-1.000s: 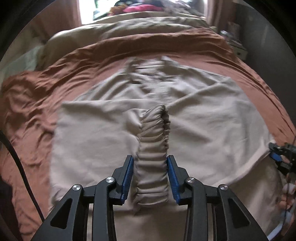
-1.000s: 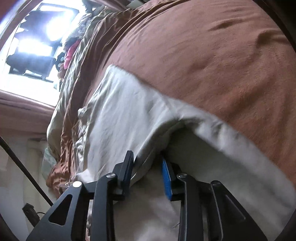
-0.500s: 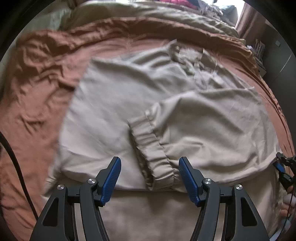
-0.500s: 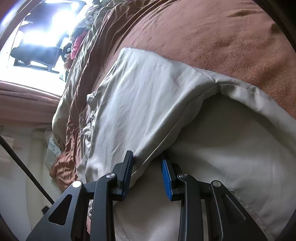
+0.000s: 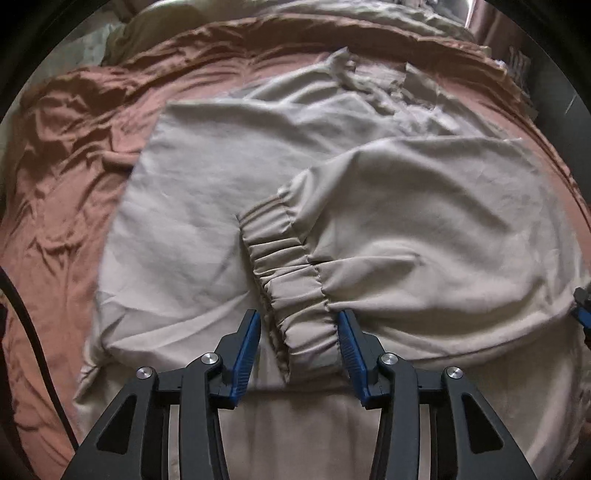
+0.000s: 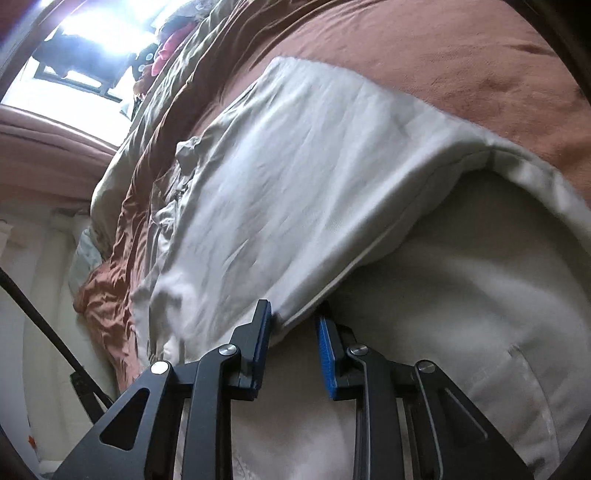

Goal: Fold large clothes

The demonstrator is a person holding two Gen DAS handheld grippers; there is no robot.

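Observation:
A large beige garment (image 5: 207, 206) lies spread on a bed with a rust-brown cover (image 5: 66, 147). One sleeve is folded across its body, and the ribbed elastic cuff (image 5: 291, 280) lies near the middle. My left gripper (image 5: 297, 343) is open, its blue pads on either side of the cuff's near end without pinching it. In the right wrist view the same garment (image 6: 295, 192) fills the frame. My right gripper (image 6: 293, 328) is shut on the garment's folded side edge (image 6: 332, 284). The right gripper also shows at the far right of the left wrist view (image 5: 583, 314).
Beige bedding (image 5: 332, 14) is piled at the head of the bed. A bright window (image 6: 74, 55) and pink and dark clothes (image 6: 166, 48) are beyond the bed. A black cable (image 6: 44, 328) runs down the left side over a pale floor.
My left gripper has let go of the cuff and opened; the sleeve now lies flat across the garment. My right gripper has kept its hold on the side edge.

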